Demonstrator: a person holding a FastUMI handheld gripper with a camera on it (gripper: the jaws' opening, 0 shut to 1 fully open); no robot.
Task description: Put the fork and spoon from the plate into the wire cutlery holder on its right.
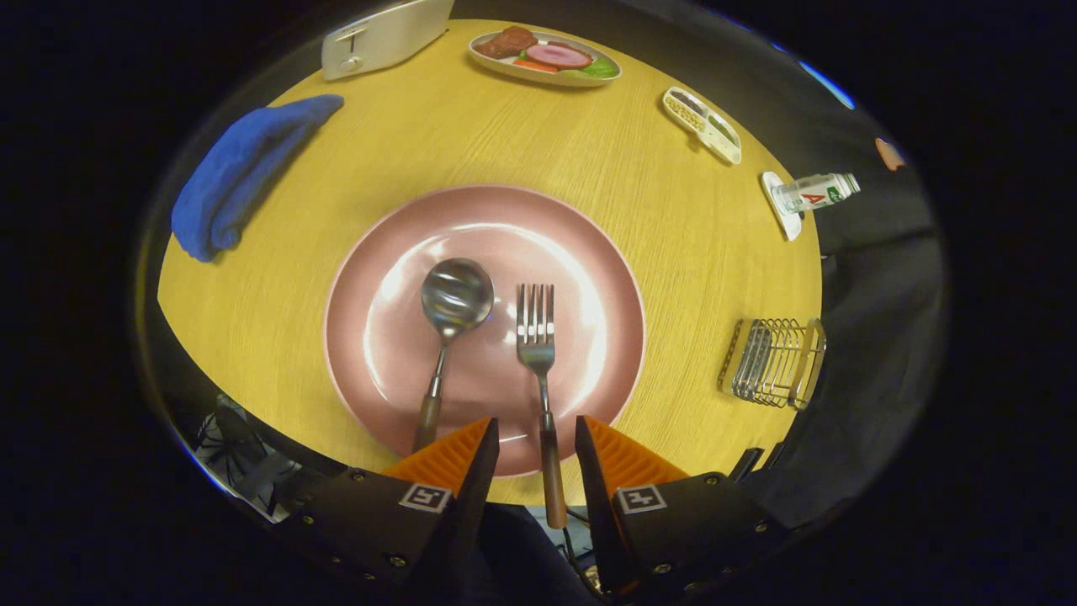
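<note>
A pink plate [395, 252] lies on the round wooden table just ahead of my fingers. On it lie a spoon [453, 307] on the left and a fork [538, 353] on the right, both with brown handles pointing toward me. My gripper [537, 438] is open, and the fork's handle runs down through the gap between the two fingers without touching either. The spoon's handle ends just left of the left finger. The wire cutlery holder [774, 362] stands on the table to the right of the plate, near the table's edge.
A blue cloth [240, 172] lies beyond the plate to the left. At the far side stand a white toaster [383, 35], a dish of food [545, 57], a small divided tray [702, 124] and a bottle lying on a coaster [812, 194].
</note>
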